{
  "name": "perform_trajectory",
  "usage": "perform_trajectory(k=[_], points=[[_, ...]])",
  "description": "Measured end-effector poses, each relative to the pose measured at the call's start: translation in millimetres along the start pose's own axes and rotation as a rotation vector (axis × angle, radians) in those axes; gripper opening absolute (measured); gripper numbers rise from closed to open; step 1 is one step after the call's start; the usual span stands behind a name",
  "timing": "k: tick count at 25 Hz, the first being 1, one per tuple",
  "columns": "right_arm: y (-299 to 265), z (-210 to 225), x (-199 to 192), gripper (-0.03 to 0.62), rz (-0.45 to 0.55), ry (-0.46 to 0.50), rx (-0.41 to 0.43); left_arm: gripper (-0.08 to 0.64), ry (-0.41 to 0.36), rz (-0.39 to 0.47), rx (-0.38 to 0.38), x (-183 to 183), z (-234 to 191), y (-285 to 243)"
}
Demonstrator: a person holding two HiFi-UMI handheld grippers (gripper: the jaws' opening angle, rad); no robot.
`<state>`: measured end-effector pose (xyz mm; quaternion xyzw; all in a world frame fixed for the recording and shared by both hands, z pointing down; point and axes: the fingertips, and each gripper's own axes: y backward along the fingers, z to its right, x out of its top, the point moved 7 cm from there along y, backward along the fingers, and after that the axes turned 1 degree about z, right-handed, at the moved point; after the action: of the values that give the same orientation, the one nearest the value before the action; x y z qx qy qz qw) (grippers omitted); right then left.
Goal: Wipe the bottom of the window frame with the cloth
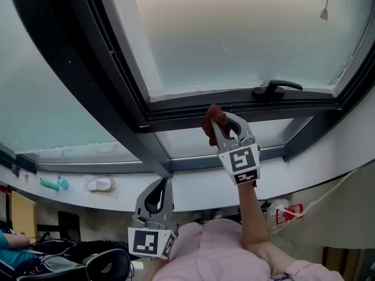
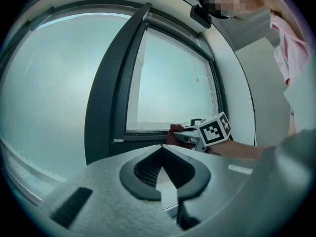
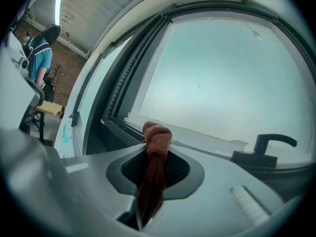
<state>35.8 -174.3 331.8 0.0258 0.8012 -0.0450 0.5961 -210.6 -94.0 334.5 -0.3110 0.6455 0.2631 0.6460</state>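
A reddish-brown cloth (image 1: 211, 119) is bunched at the tip of my right gripper (image 1: 220, 123), which is shut on it and holds it against the dark bottom rail of the window frame (image 1: 176, 111), left of the handle. In the right gripper view the knotted cloth (image 3: 157, 136) sticks out between the jaws, right in front of the bottom rail (image 3: 121, 126). My left gripper (image 1: 159, 184) hangs lower, below the sill, shut with nothing in it. The left gripper view looks past its closed jaws at the cloth (image 2: 174, 133) and the right gripper's marker cube (image 2: 216, 128).
A black window handle (image 1: 276, 89) sits on the rail right of the cloth. A thick dark mullion (image 1: 88, 81) runs diagonally at the left. On the white sill lie a teal object (image 1: 53, 185) and a white one (image 1: 99, 184). A pull cord (image 1: 324, 12) hangs at the upper right.
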Motion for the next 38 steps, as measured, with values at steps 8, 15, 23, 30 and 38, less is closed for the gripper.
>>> perform_trajectory(k=[8, 15, 23, 30, 38], points=[[9, 17, -5, 0.063, -0.002, 0.006, 0.022, -0.005, 0.008, 0.01, -0.001, 2, 17, -13], [16, 30, -10, 0.063, 0.026, -0.009, 0.036, -0.005, 0.017, 0.002, 0.007, 1, 31, -21], [22, 43, -14, 0.063, 0.044, -0.019, 0.06, -0.005, 0.018, -0.008, 0.03, -2, 48, -28], [28, 54, -21, 0.063, 0.056, -0.021, 0.078, -0.005, 0.028, -0.005, 0.044, -10, 68, -33], [32, 62, -23, 0.063, 0.075, -0.023, 0.091, -0.005, 0.028, 0.001, 0.063, -11, 77, -36]])
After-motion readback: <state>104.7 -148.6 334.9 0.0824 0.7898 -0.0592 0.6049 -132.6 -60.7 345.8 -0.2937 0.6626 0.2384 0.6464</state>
